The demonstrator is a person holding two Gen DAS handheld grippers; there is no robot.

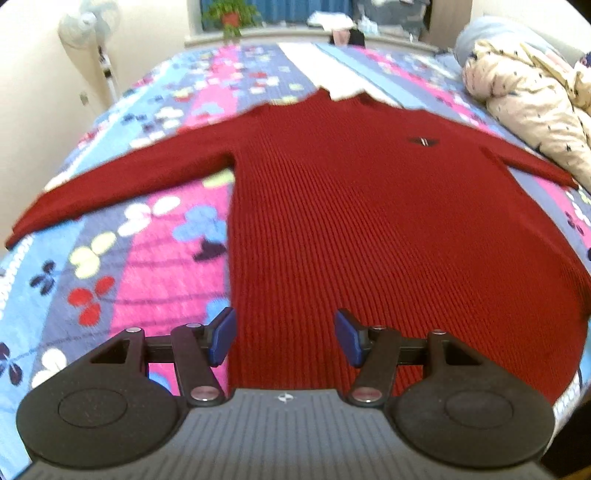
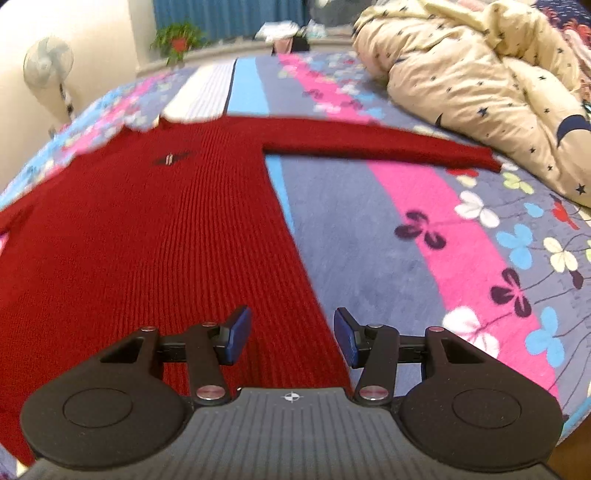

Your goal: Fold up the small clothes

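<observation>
Ribbed dark red knitted sweater point(image 1: 369, 221) lay flat on a bed cover with blue, grey and pink stripes and a flower print point(image 1: 147, 266), with both sleeves spread out to the sides and the neck pointing away from the cameras. A small dark emblem point(image 1: 423, 141) sat on its chest. The left gripper point(image 1: 284, 338) hung over the hem at the left edge of the sweater; its blue pads point(image 1: 221, 339) stood apart, about half open, and nothing was between them. The right gripper point(image 2: 291, 336) hung over the hem at the right edge of the same sweater, also about half open and holding nothing. Whether the pads touched the cloth could not be told. A crumpled beige quilt with dark stars point(image 2: 480, 85) lay on the bed just beyond the right sleeve. A white standing fan point(image 1: 88, 26) and a green potted plant point(image 1: 229, 14) stood behind the bed.
</observation>
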